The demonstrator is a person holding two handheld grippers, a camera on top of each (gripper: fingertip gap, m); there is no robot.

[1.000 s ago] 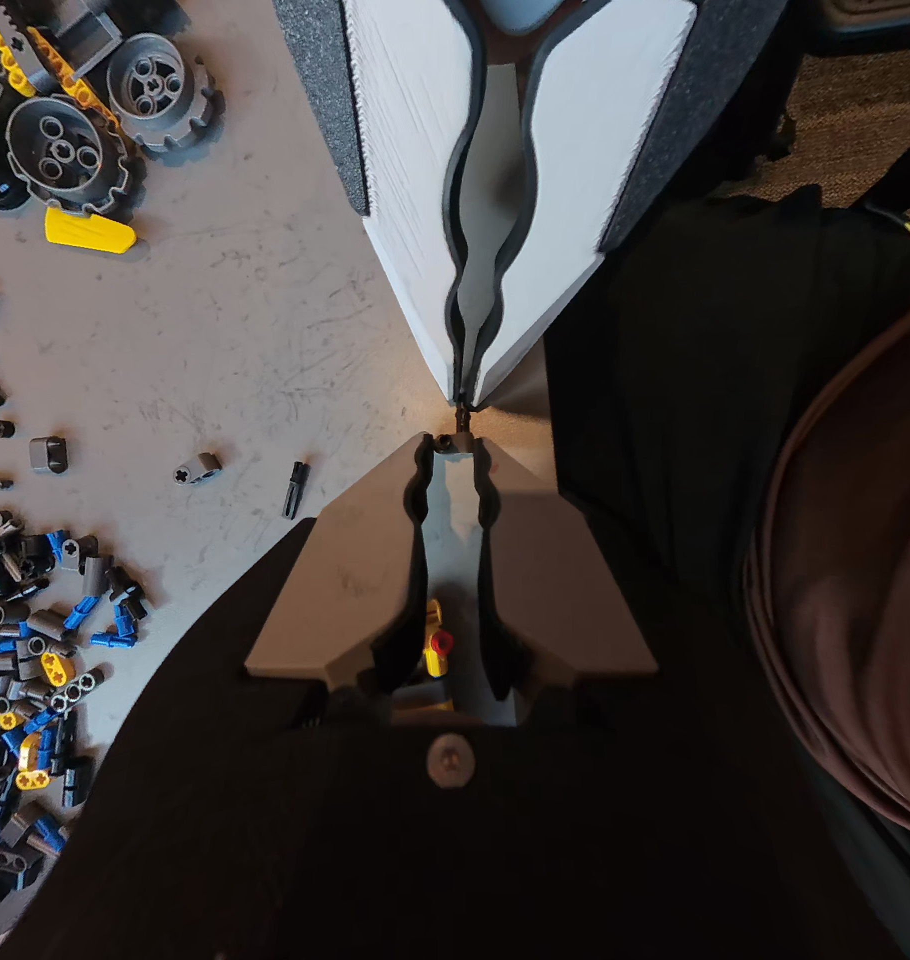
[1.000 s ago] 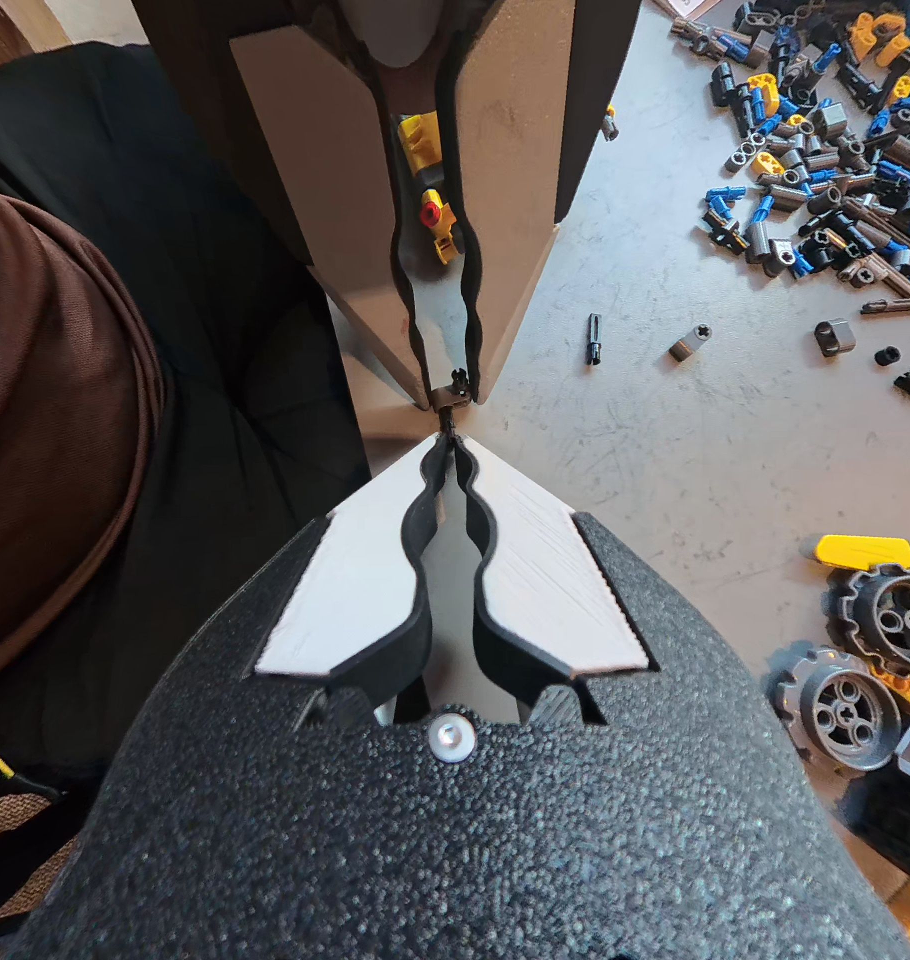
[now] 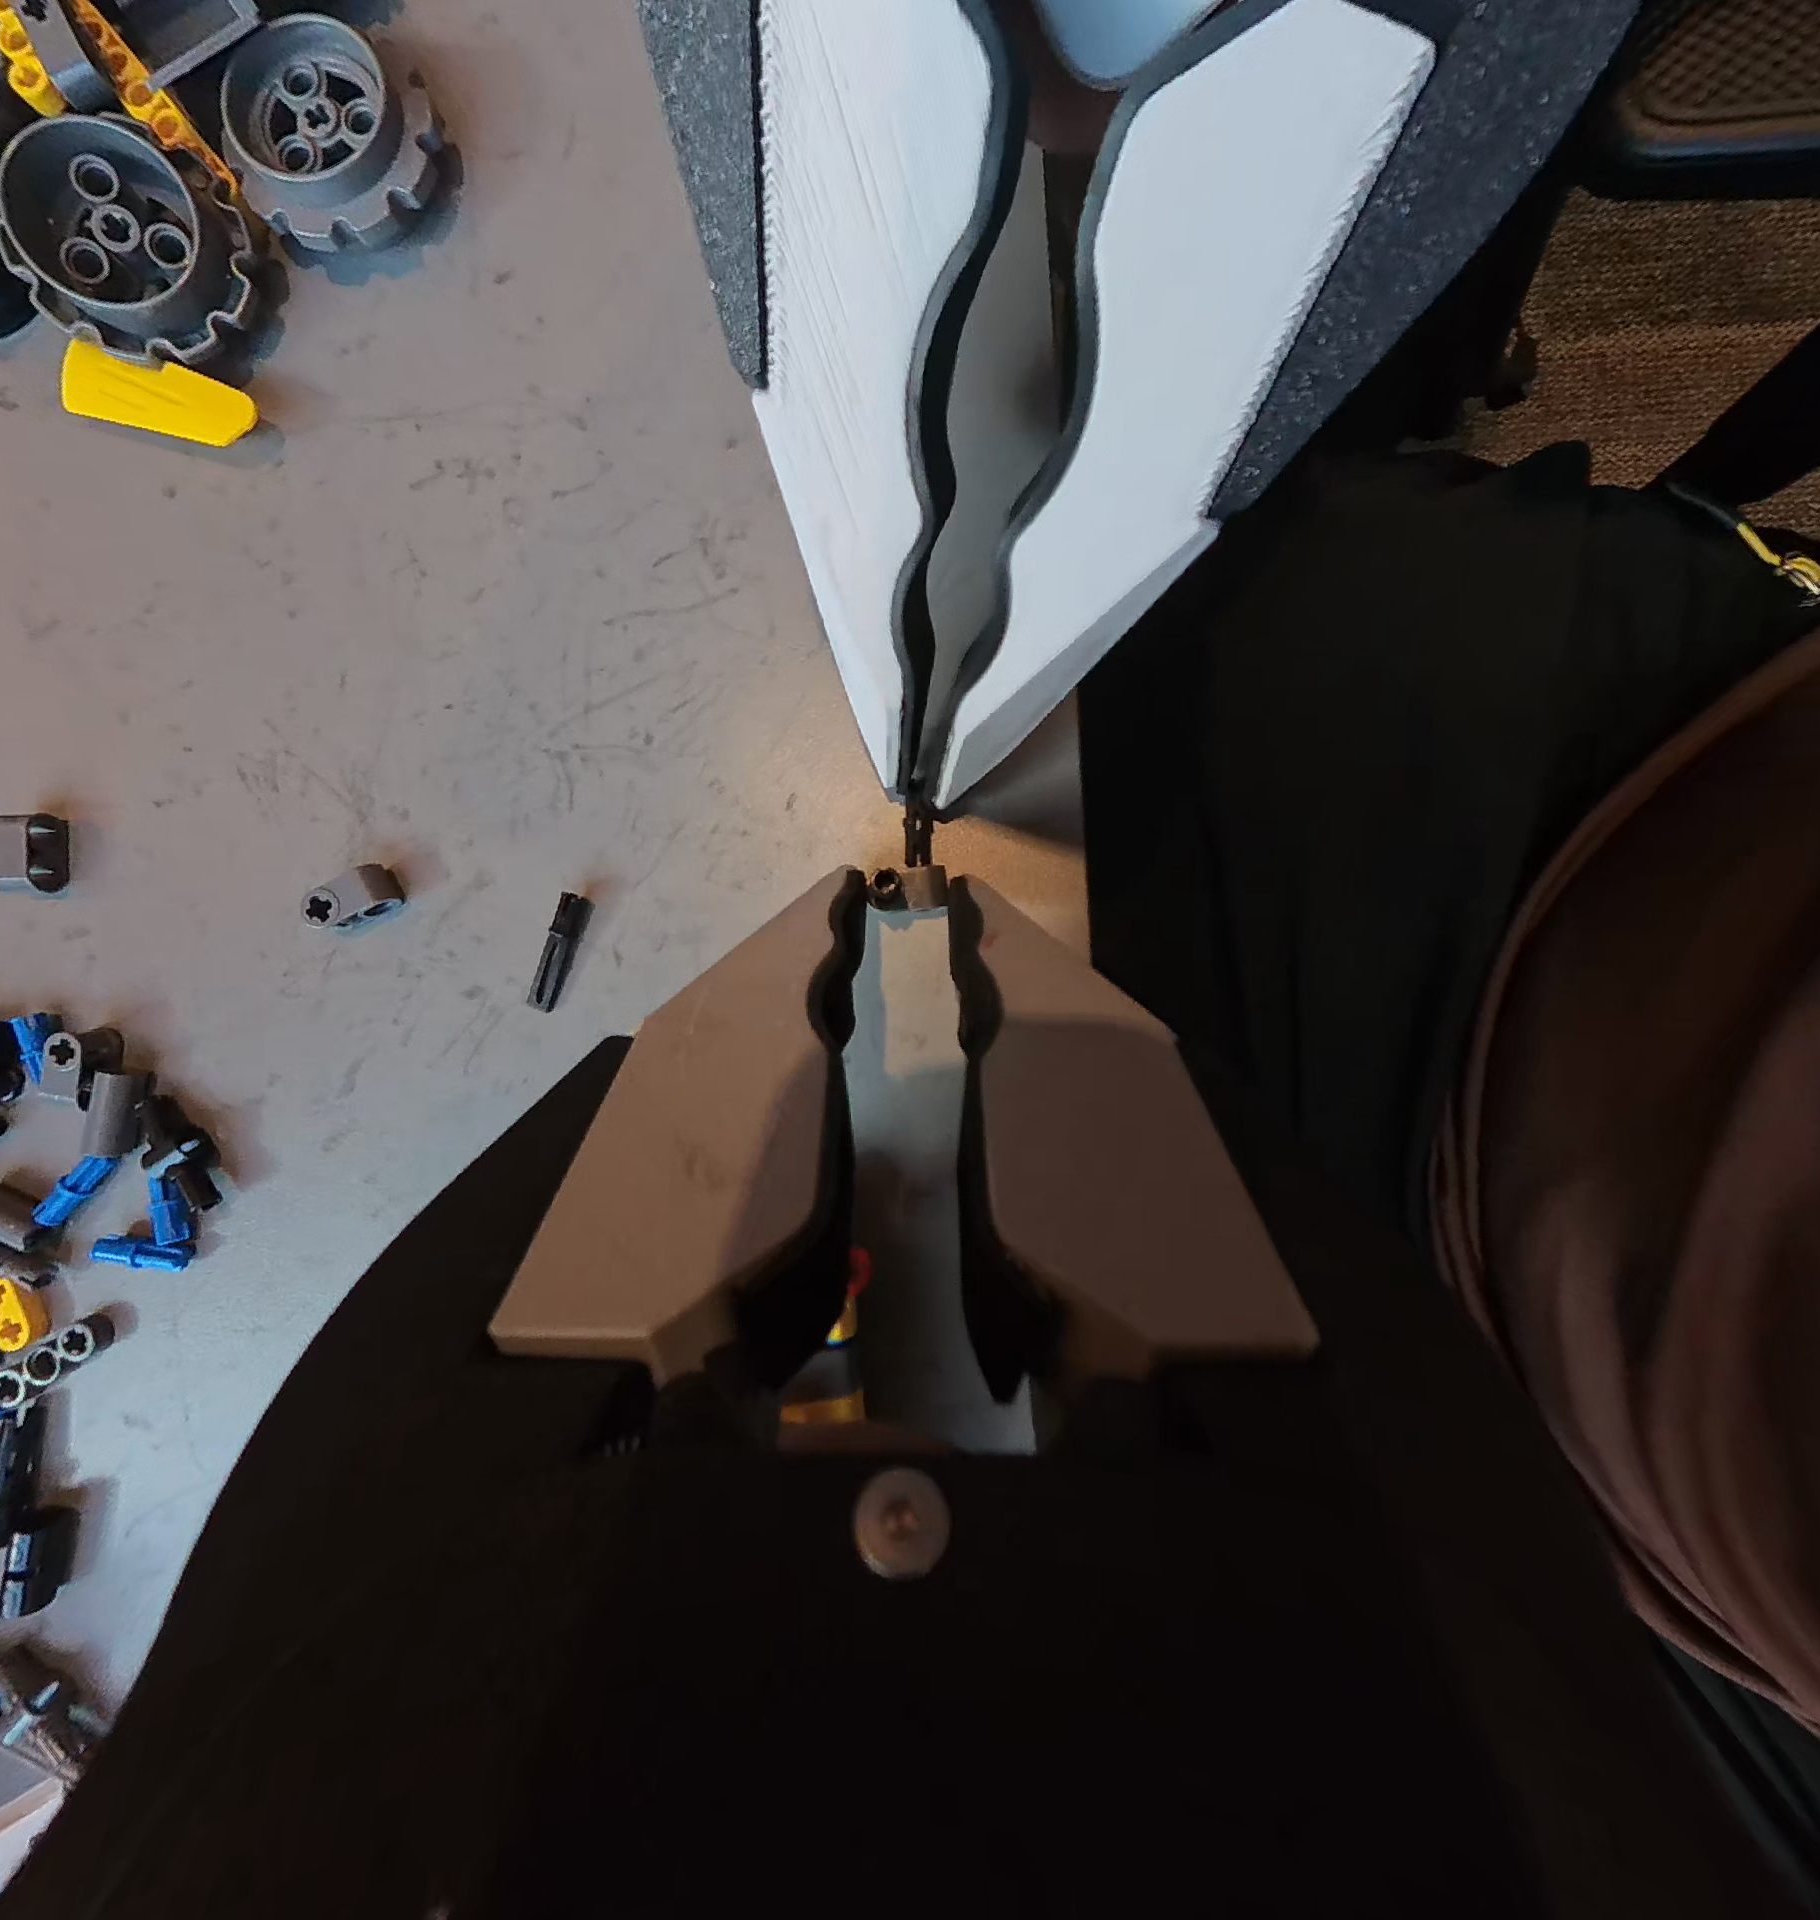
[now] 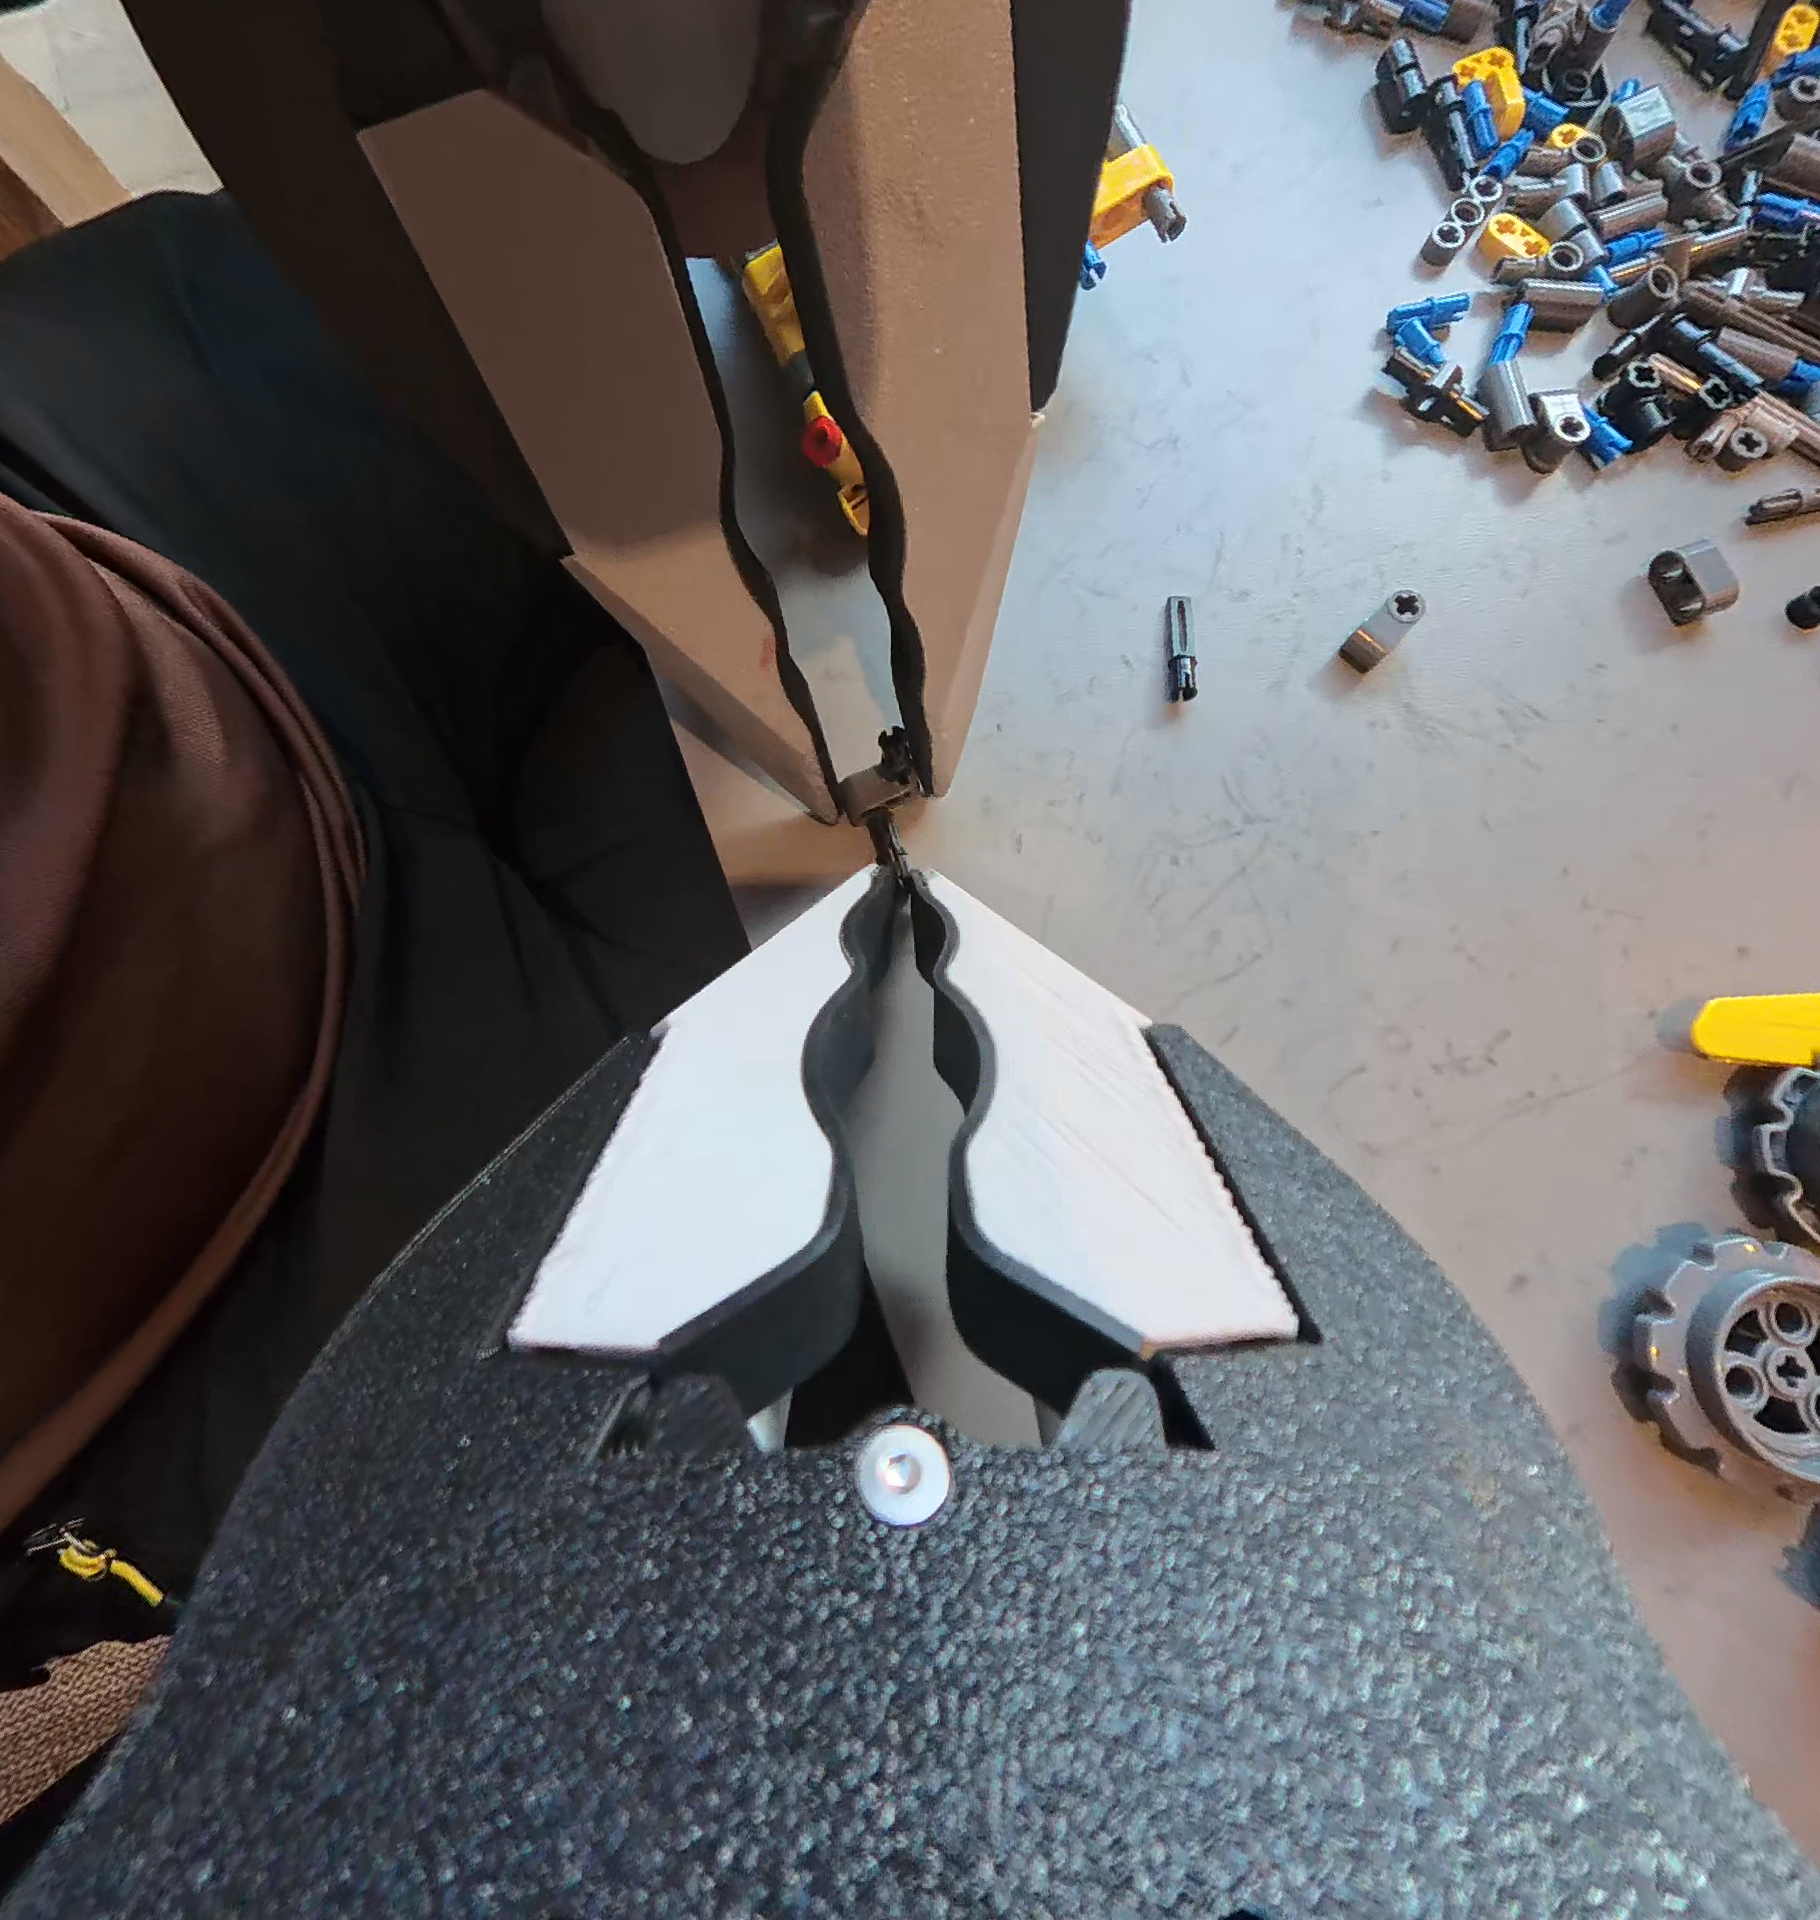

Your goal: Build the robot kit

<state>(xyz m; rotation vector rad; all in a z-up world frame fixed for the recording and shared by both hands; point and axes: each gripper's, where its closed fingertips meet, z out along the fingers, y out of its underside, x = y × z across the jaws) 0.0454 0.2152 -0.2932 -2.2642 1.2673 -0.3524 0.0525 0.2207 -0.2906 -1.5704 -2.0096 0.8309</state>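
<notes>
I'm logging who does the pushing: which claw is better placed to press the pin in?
Right, probably: its claw grips the black pin, aimed at the grey connector the left claw clamps.

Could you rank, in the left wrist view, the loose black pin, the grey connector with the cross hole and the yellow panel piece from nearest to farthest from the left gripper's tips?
From the left gripper:
1. Loose black pin, just left of the tips on the table.
2. Grey connector, farther left.
3. Yellow panel piece, far upper left beside the grey wheels.

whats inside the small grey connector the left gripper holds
A black pin sits in one hole of the grey connector; the right gripper holds another black pin entering it. Depth is hidden.
</notes>
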